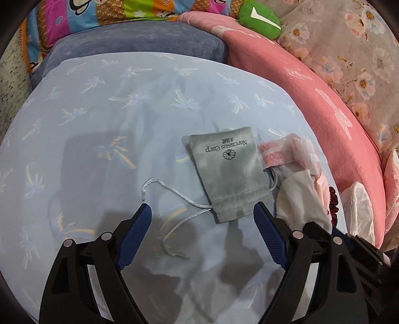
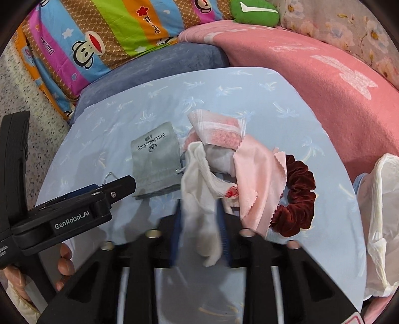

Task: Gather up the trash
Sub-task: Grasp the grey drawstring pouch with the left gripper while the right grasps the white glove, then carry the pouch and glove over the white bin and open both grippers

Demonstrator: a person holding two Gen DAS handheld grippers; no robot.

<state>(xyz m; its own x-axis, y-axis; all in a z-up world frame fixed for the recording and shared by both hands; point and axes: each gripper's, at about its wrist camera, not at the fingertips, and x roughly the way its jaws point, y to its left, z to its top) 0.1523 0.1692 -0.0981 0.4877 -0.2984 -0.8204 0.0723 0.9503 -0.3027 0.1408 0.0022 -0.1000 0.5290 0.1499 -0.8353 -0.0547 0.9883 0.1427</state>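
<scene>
A grey drawstring pouch (image 1: 229, 172) lies on the light blue palm-print sheet (image 1: 99, 124), its cord (image 1: 172, 197) trailing toward me. My left gripper (image 1: 202, 211) is open, its blue fingertips straddling the pouch's bottom edge and cord. In the right wrist view the pouch (image 2: 155, 159) lies left of a pile: a white sock (image 2: 202, 199), a pink cloth (image 2: 256, 174), a pink-and-white wrapper (image 2: 219, 129) and a dark red scrunchie (image 2: 296, 197). My right gripper (image 2: 199, 214) is shut on the white sock, which hangs between the fingers. The left gripper (image 2: 119, 187) shows at left.
A white plastic bag (image 2: 381, 224) lies at the right edge of the sheet. A pink blanket (image 2: 311, 74), a blue-grey cushion (image 2: 154, 67), a striped cartoon pillow (image 2: 99, 37) and a green plush (image 2: 251, 12) lie behind. A floral quilt (image 1: 349, 49) is at far right.
</scene>
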